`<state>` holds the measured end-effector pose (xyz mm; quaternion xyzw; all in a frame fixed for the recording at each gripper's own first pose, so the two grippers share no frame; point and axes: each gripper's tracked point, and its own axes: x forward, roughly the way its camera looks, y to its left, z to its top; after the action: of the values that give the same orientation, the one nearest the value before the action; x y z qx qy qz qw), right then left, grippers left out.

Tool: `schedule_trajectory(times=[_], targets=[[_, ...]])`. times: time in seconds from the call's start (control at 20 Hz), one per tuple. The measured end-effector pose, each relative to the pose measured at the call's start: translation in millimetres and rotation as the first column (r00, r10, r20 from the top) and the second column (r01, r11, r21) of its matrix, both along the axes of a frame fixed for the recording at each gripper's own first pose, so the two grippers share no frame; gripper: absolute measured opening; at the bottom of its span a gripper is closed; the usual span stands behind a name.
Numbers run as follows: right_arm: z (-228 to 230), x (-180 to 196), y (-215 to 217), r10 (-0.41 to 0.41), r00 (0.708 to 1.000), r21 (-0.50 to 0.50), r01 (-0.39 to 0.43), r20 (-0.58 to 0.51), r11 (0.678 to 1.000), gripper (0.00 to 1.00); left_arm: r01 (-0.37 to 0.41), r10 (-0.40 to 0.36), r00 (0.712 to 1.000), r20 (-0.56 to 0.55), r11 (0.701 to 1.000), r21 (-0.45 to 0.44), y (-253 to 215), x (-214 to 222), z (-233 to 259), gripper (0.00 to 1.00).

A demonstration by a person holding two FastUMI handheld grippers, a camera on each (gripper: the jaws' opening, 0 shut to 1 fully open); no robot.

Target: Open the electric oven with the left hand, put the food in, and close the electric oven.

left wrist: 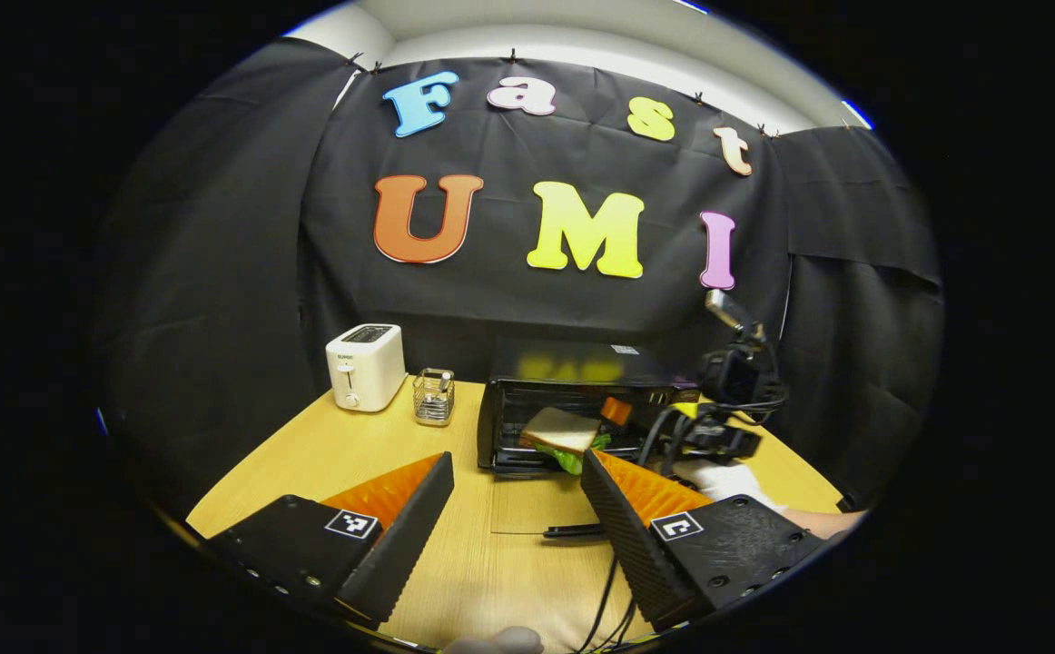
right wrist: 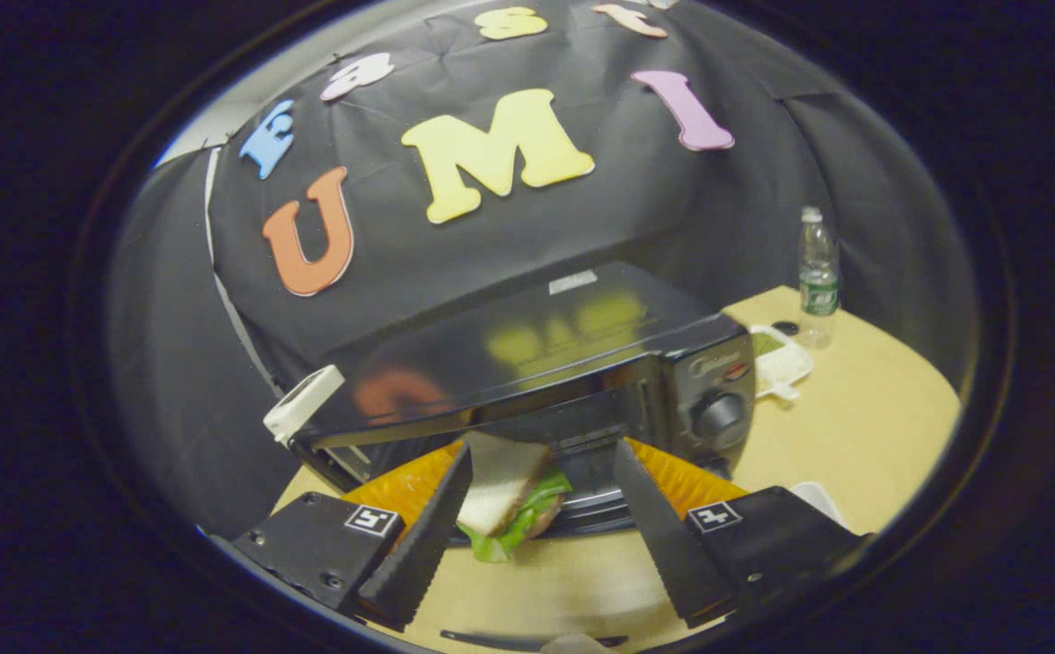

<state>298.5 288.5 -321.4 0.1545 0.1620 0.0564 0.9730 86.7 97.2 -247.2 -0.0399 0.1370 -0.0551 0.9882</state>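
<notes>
Hiding sandwich [right wrist: 500,486] edge: oven [right wrist: 527,363] mouth

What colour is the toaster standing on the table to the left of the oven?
White: the toaster shows best in the left gripper view.

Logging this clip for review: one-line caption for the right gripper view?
Open right gripper at the open electric oven, a sandwich lying at the oven mouth between its fingers.
</notes>
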Motion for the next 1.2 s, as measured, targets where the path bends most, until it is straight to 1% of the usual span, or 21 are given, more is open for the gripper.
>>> schedule_trajectory(times=[0.2,0.45,0.5,0.55,0.7,0.8,0.95,1.05,1.1,1.15,1.2], targets=[[37,-49,-43,-0.011,0.999,-0.093,0.015,0.046,0.996,0.89,0.005,-0.005,1.0,-0.006,0.999,0.032,-2,0,-9,0.93],[98,-112,-100,-0.018,0.989,-0.243,0.054,0.148,0.969,0.89,0.01,-0.007,0.999,-0.043,0.997,0.075,-14,-2,-37,0.93],[109,-122,-108,-0.014,0.986,-0.261,0.057,0.165,0.964,1.0,0.011,-0.007,0.998,-0.058,0.997,0.083,-19,-3,-45,0.93],[120,-134,-116,-0.012,0.984,-0.266,0.061,0.18,0.962,0.9,0.013,-0.007,0.998,-0.068,0.996,0.084,-23,-5,-51,0.93],[142,-166,-136,-0.003,0.979,-0.268,0.059,0.206,0.962,0.9,0.018,-0.008,0.995,-0.095,0.994,0.104,-38,-8,-70,0.93],[151,-183,-153,0.001,0.977,-0.278,0.059,0.213,0.959,0.9,0.026,-0.015,0.993,-0.116,0.995,0.098,-55,-10,-86,0.93],[155,-202,-178,0.006,0.977,-0.302,0.061,0.214,0.951,0.91,0.049,-0.035,0.989,-0.144,0.995,0.09,-81,-9,-108,0.94],[154,-212,-193,0.007,0.979,-0.316,0.058,0.203,0.947,0.9,0.058,-0.04,0.986,-0.16,0.992,0.108,-93,-6,-124,0.94],[153,-216,-198,0.009,0.981,-0.31,0.052,0.193,0.949,1.0,0.063,-0.045,0.984,-0.171,0.993,0.101,-99,-3,-130,0.94],[152,-219,-202,0.009,0.983,-0.296,0.047,0.185,0.954,1.0,0.058,-0.041,0.984,-0.173,0.994,0.096,-102,0,-137,0.94],[150,-221,-210,0.005,0.985,-0.289,0.046,0.174,0.956,0.91,0.056,-0.039,0.983,-0.182,0.994,0.091,-106,-1,-142,0.94]])
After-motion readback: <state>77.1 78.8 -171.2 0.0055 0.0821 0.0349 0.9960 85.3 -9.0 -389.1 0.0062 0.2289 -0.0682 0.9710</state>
